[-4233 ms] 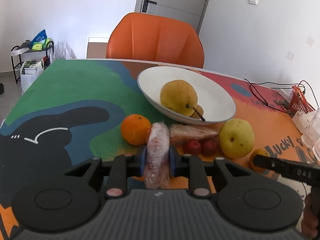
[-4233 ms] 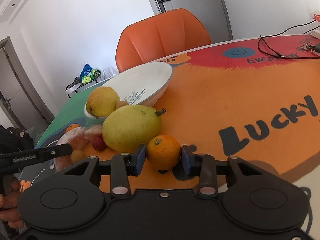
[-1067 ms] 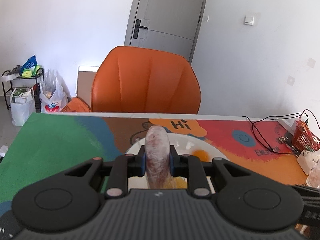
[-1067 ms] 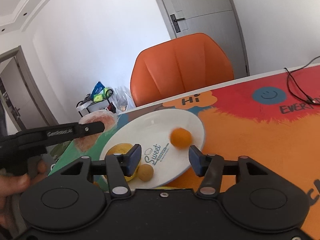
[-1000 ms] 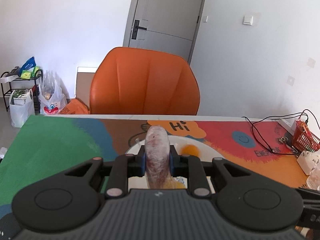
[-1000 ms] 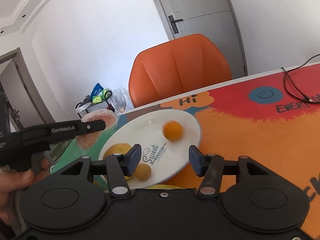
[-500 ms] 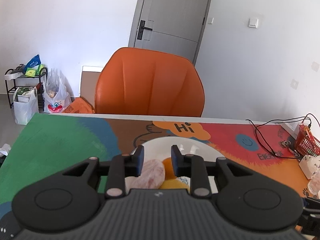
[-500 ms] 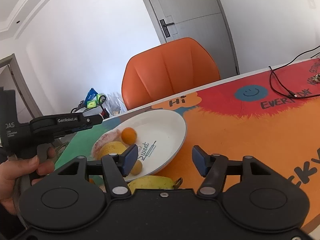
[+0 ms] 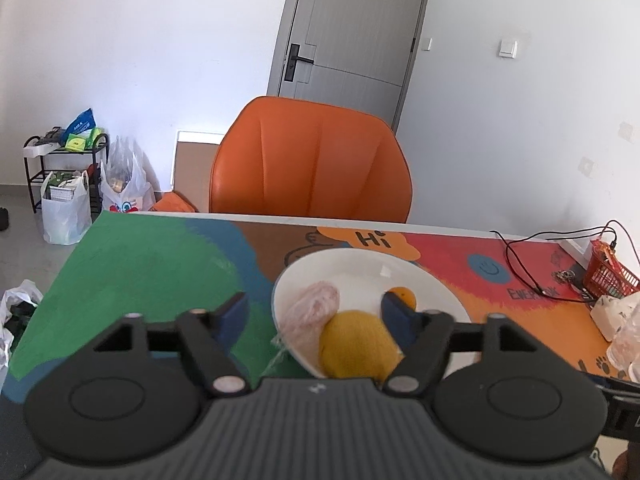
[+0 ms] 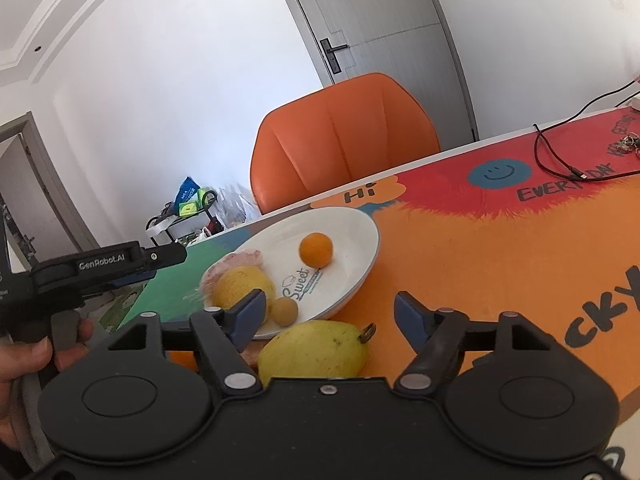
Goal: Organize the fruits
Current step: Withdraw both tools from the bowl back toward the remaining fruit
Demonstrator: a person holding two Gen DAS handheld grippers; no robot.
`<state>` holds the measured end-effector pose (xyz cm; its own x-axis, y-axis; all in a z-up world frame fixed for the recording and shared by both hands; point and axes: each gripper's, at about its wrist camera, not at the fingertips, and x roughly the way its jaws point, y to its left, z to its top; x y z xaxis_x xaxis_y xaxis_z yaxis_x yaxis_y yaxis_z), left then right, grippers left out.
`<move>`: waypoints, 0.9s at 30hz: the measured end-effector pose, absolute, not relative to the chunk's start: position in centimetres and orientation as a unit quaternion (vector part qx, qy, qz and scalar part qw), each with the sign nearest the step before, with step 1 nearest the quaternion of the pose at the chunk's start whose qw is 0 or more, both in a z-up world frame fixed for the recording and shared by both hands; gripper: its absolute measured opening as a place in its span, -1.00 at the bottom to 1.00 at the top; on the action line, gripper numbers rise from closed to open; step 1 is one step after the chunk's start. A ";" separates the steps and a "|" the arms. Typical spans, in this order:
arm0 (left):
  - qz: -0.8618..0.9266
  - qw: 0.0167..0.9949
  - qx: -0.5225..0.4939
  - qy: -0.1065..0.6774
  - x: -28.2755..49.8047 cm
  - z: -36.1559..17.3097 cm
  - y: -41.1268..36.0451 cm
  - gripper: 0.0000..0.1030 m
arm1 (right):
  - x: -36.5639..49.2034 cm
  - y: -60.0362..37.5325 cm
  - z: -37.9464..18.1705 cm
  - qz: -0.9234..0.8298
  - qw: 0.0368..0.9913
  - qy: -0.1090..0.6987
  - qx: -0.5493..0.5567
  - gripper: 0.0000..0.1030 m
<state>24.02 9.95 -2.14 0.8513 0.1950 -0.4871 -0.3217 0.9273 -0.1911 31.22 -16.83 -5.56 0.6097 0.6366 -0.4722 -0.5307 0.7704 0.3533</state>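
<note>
White bowl (image 10: 360, 276) on the colourful table (image 10: 500, 264), holding four items: a small orange (image 10: 316, 250) near the middle, a yellow pear (image 10: 244, 288) at the near-left wall, a small round tan fruit (image 10: 284, 311) touching the pear's right side, and a plastic-wrapped pinkish fruit (image 10: 236, 264) lying against the left wall behind the pear. In the left wrist view the wrapped fruit (image 9: 314, 312) lies with its long axis running from the bowl's near-left rim (image 9: 280, 280) up toward the centre, its plastic tail trailing over the rim toward the camera; the pear (image 9: 356, 346) rests against its right flank and the orange (image 9: 402, 294) sits beyond. Outside the bowl, just in front of its near rim, a larger yellow-green pear (image 10: 312, 348) lies on the table, long axis roughly level across the right wrist view, stem pointing right. Left gripper (image 9: 314, 314): jaws opening, wide apart, gripping nothing; wrapped fruit and pear appear between them in the view, lower down in the bowl. Right gripper (image 10: 330, 316): jaws opening, empty; the large pear lies below and between its fingers, untouched. A person's hand (image 10: 24, 356) holds the left gripper, seen at the left of the right wrist view. An orange chair (image 9: 312, 168) stands behind the table.
</note>
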 end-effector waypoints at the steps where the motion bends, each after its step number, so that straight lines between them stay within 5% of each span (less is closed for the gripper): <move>1: 0.135 0.953 -0.137 0.235 23.7 -2.1 9.8 0.55 | 31.0 -16.9 -5.5 0.327 0.893 0.297 0.089 0.47; 14: 0.124 0.946 -0.175 0.245 19.4 -2.8 8.9 0.77 | 28.2 -17.6 -5.0 0.331 0.894 0.287 0.088 0.99; 27: 0.115 0.937 -0.192 0.269 16.5 -5.2 8.6 0.77 | 26.4 -18.3 -6.3 0.317 0.894 0.303 0.089 1.00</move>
